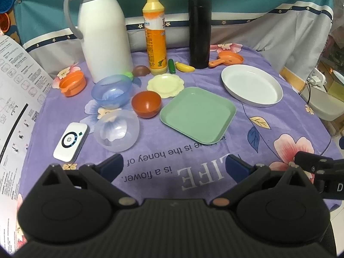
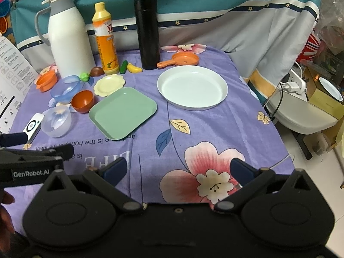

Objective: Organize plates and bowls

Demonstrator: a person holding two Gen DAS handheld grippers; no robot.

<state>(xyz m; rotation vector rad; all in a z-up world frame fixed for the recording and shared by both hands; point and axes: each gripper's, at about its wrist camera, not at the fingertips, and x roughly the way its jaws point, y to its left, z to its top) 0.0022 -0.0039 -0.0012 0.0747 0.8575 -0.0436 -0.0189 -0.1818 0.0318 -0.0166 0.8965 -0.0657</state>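
The left claw (image 1: 174, 167) hangs spread wide and empty over the near edge of the worktop (image 1: 279, 116); the right claw (image 2: 178, 169) beside it is likewise spread, holding nothing; both sit well short of the dishes. Nearest ahead lies the green square plate (image 1: 197, 115); just left of it the red-brown bowl (image 1: 146, 104), with the clear bowl (image 1: 117, 130) nearer and the blue bowl (image 1: 111, 90) behind; the pale yellow scalloped plate (image 1: 165, 85) touches the green plate's far corner; the white round plate (image 1: 252, 85) lies apart to the right. Behind stand a white jug (image 1: 105, 34), a yellow bottle (image 1: 155, 34) and a black flask (image 1: 199, 32). Judging by this spread, nothing is stacked or grouped yet; the whole sorting remains, plates with plates and bowls nested.
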